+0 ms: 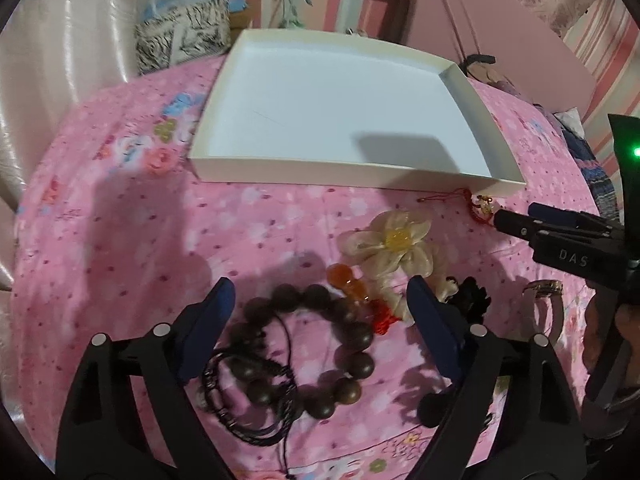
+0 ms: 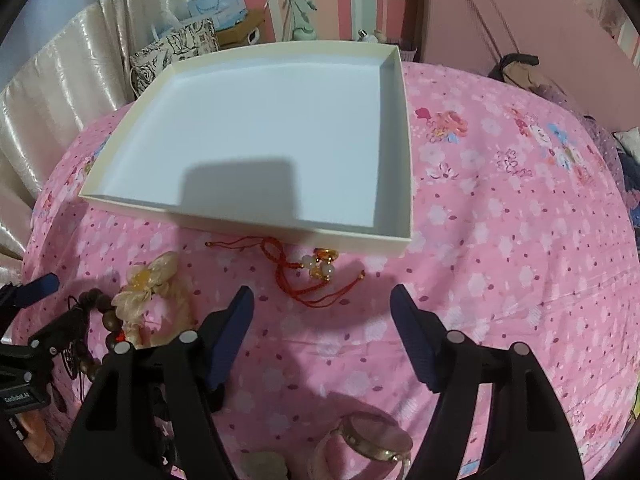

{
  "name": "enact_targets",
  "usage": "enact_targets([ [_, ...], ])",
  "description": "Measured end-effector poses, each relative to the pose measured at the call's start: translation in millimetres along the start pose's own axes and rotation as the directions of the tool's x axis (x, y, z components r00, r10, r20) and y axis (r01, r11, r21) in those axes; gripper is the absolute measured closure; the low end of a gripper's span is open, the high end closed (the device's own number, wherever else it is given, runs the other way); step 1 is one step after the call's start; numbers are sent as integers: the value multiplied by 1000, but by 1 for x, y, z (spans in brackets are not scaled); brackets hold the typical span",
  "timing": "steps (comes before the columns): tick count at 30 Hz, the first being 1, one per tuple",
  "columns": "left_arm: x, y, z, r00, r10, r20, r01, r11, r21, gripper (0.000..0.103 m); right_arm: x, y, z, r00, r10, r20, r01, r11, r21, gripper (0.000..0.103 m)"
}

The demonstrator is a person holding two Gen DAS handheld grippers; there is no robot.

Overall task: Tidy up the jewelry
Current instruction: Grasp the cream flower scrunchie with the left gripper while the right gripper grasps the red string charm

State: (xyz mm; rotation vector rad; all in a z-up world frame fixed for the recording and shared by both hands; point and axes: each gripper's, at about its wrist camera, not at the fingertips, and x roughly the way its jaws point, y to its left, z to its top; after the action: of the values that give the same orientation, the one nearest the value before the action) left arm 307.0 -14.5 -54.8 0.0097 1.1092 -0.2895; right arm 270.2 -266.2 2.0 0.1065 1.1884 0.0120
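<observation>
On the pink flowered bedsheet point(image 1: 120, 240) I count one white tray and six pieces of jewelry in front of it.

From the left: one black cord bracelet point(image 1: 248, 396) lies across the left part of one bracelet of big dark brown wooden beads point(image 1: 344, 344); the two are touching. The left gripper point(image 1: 322, 294) hangs over these two with its blue fingers point(image 1: 434, 324) spread wide, one on each side of the beads, and it holds nothing.

Next there is one orange gourd pendant point(image 1: 346, 282) with a red knot, which touches the bead ring, and just beside it one cream fabric flower point(image 1: 394, 242) with a yellow centre. A small black ornament lies to the right of the flower, but it is too dark to name.

Further right, one red string charm point(image 2: 316, 266) with pale and golden beads lies just in front of the near wall of the white tray point(image 2: 248, 224). The right gripper point(image 2: 322, 300) is near it, fingers wide apart and holding nothing.

One wristwatch point(image 2: 378, 442) with a pinkish face lies under the right gripper.

The tray has a pale floor and low cream walls.
</observation>
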Motion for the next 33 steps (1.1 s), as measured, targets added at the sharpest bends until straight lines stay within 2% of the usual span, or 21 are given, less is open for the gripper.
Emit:
enact_targets([
  [2, 4, -2, 3, 1000, -23, -13, 23, 1000, -3, 17, 5, -1, 1, 1000, -1, -11, 1, 1000, 4, 33],
  [5, 15, -9, 11, 999, -40, -34, 40, 999, 4, 21, 11, -6, 3, 1000, 10, -25, -9, 1000, 29, 45],
  [8, 27, -16, 17, 997, -43, -58, 43, 999, 12, 25, 16, -11, 5, 999, 17, -35, -16, 998, 53, 50],
  [17, 50, -31, 25, 997, 0, -78, 5, 998, 62, 25, 31, -14, 9, 999, 15, -45, -12, 997, 70, 51],
  [21, 59, -30, 31, 996, 3, -94, 3, 997, 71, 32, 33, -12, 12, 999, 0, -40, 3, 998, 61, 55],
  [26, 65, -32, 30, 996, 19, -90, -10, 995, 102, 34, 37, -5, 13, 999, -33, -26, 34, 999, 24, 56],
  [28, 65, -35, 30, 996, 25, -82, -15, 993, 117, 38, 37, -2, 13, 999, -44, -15, 44, 999, 8, 58],
  [33, 65, -40, 35, 997, -2, -80, 13, 991, 136, 66, 33, -6, 9, 999, -52, 7, 52, 999, -4, 74],
])
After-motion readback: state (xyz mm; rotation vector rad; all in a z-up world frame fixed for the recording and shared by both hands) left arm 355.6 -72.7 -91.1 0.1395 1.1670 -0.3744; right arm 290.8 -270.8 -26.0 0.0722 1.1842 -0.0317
